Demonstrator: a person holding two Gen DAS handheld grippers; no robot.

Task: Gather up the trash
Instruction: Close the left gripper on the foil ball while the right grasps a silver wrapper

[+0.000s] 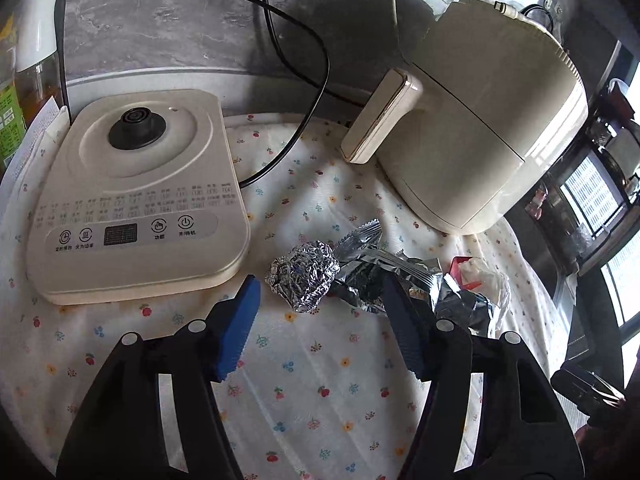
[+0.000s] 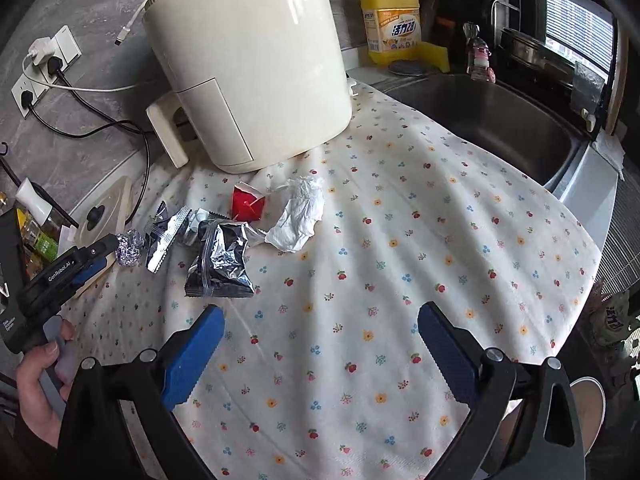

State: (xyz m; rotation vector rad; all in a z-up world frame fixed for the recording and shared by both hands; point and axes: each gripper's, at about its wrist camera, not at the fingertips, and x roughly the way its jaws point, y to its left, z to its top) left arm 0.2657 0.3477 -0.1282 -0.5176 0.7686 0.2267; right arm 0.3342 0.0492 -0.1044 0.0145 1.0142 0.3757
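Left gripper (image 1: 320,300) open, blue pads either side of crumpled foil ball (image 1: 304,276), not pressing it; right pad overlapping foil wrappers (image 1: 360,248). Trash clustered centre frame in left wrist view: foil ball, wrappers, red scrap (image 1: 460,266), clear plastic (image 1: 490,280) at right. Kettle base (image 1: 136,196) close at left, air fryer (image 1: 480,120) upper right, black cord (image 1: 296,92) between; tight gap around pile.

Right gripper (image 2: 320,332) open, nothing between pads, over bare floral cloth (image 2: 400,260). Plenty of open cloth lower centre and right in right wrist view. Same pile centre left: foil ball (image 2: 129,252), silver zip bag (image 2: 222,264), red scrap (image 2: 248,204), white tissue (image 2: 300,216). Sink (image 2: 500,120) upper right, cloth edge dropping toward it. Detergent bottle (image 2: 394,16) top centre.

Left gripper (image 2: 96,254) at left edge, partly cut off, hand (image 2: 40,380) on handle. Wrapper print unreadable; items behind fryer hidden.
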